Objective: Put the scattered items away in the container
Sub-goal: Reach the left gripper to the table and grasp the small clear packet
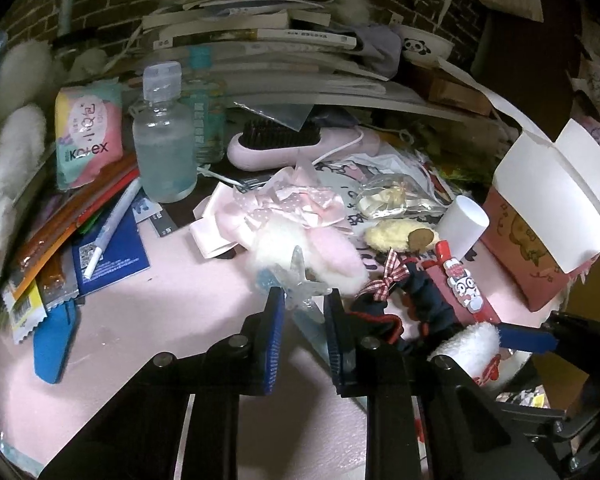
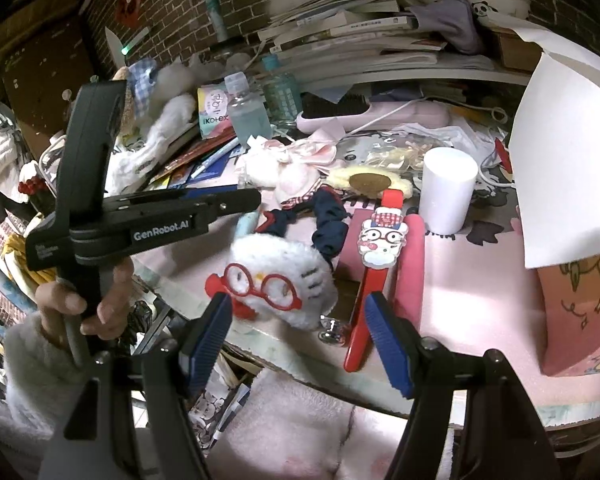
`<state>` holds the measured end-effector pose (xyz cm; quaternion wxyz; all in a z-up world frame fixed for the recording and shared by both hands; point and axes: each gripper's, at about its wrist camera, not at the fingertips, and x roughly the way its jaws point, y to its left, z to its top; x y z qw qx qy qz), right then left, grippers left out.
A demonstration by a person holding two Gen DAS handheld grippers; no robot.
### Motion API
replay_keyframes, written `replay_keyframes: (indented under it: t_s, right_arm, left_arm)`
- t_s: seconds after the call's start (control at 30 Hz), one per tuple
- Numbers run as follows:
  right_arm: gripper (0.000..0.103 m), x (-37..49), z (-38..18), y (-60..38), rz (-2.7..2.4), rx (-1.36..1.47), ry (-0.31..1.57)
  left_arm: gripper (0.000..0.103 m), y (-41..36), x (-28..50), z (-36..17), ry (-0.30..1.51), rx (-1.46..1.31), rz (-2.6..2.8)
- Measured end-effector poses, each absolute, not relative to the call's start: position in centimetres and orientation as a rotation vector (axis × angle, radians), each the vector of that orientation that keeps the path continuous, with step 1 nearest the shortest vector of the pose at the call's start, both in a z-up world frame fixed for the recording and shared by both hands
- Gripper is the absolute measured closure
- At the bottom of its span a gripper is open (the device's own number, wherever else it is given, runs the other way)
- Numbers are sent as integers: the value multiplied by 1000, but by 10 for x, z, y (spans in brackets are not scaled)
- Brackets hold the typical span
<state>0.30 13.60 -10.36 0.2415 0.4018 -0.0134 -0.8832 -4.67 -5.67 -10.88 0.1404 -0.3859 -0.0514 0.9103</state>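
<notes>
My left gripper (image 1: 306, 316) is shut on a translucent star hair clip (image 1: 305, 287) just above the pink mat (image 1: 172, 320). Beside it lie a navy scrunchie (image 1: 424, 300) with a checked bow and a red cartoon hair clip (image 1: 466, 292). In the right wrist view my right gripper (image 2: 300, 320) stands open at the table's front edge, its fingers either side of a white plush clip with red glasses (image 2: 280, 276). The red clip (image 2: 380, 240) and the scrunchie (image 2: 328, 220) lie just beyond. The pink box (image 2: 580, 300) with white flaps (image 1: 556, 184) stands open at the right.
A white cylinder (image 2: 446, 188) stands near the box. Behind are a pink bow pile (image 1: 284, 208), a clear bottle (image 1: 164, 140), a Kotex pack (image 1: 88, 136), a pink brush (image 1: 284, 148), a pen (image 1: 112, 224) and stacked books (image 1: 260, 40). A hand (image 2: 100, 304) holds the left gripper.
</notes>
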Motion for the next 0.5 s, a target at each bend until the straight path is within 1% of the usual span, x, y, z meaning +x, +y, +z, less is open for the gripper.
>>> replay_keyframes:
  t_s: [0.1, 0.23, 0.37, 0.5]
  right_arm:
    - [37, 3, -103, 136, -2416, 1099, -37]
    - [37, 3, -103, 136, -2416, 1098, -40]
    - [37, 4, -103, 135, -2413, 1094, -43]
    - [37, 5, -103, 136, -2404, 1096, -43]
  left_arm:
    - [89, -60, -45, -108, -173, -1109, 2631]
    - [97, -64, -38, -100, -177, -1063, 2650]
    - [97, -65, -37, -94, -148, -1059, 2670]
    - [97, -66, -42, -100, -114, -1100, 2691]
